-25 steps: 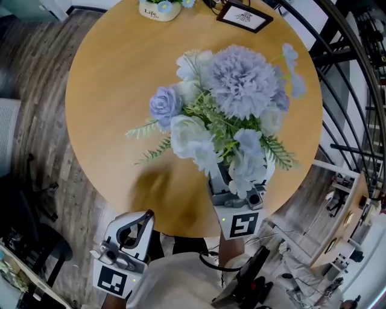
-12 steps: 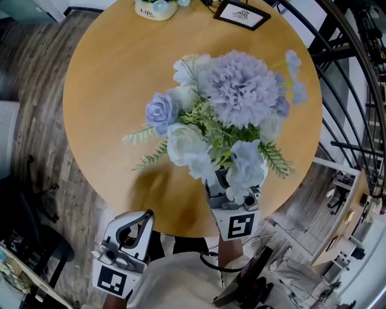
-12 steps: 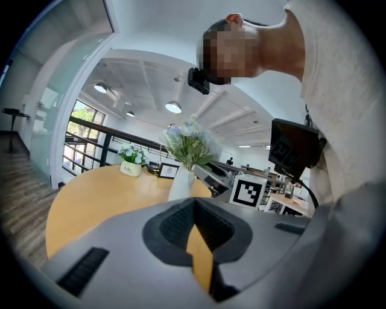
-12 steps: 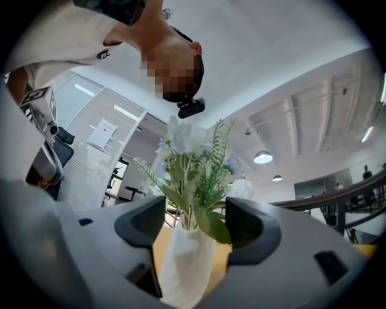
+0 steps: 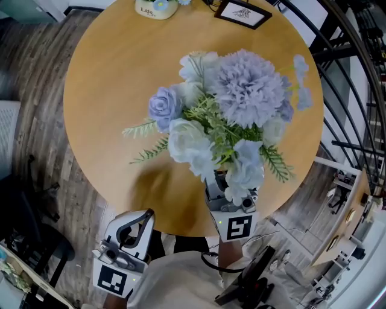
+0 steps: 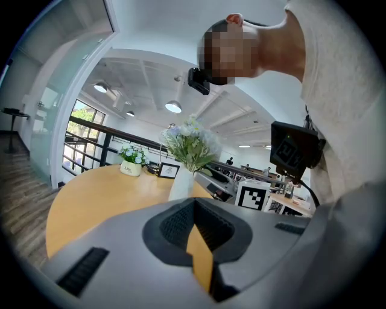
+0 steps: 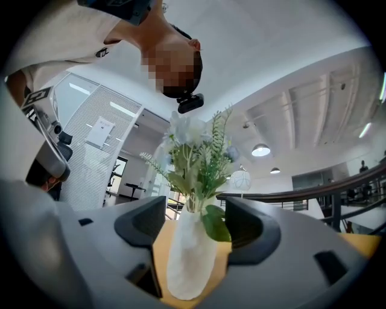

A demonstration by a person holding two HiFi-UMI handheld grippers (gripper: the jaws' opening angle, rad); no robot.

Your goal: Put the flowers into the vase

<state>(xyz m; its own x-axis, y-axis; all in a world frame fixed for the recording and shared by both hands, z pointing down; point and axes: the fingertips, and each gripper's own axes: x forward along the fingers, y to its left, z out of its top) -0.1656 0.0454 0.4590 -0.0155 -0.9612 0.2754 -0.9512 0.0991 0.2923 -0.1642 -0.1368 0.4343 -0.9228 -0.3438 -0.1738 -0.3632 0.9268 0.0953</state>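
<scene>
A bouquet [image 5: 241, 108] of pale blue and white flowers with green fronds stands in a white vase [image 7: 190, 259]. The blooms hide the vase in the head view. My right gripper [image 5: 224, 184] reaches in from the table's near edge, and its jaws are shut on the vase's wide body. In the right gripper view the vase fills most of the gap between the jaws. The left gripper view shows the vase [image 6: 180, 188] upright over the round wooden table [image 5: 108, 90]. My left gripper [image 5: 134, 226] hangs off the table by my body, shut, with nothing held.
A small white pot of flowers [image 5: 155, 7] and a black picture frame [image 5: 244, 13] sit at the table's far edge. Black railings [image 5: 344, 90] run along the right. A dark chair [image 5: 30, 241] stands on the wood floor at lower left.
The bouquet has swung slightly to the right with the right gripper, which has sunk a little. The left gripper has stayed still.
</scene>
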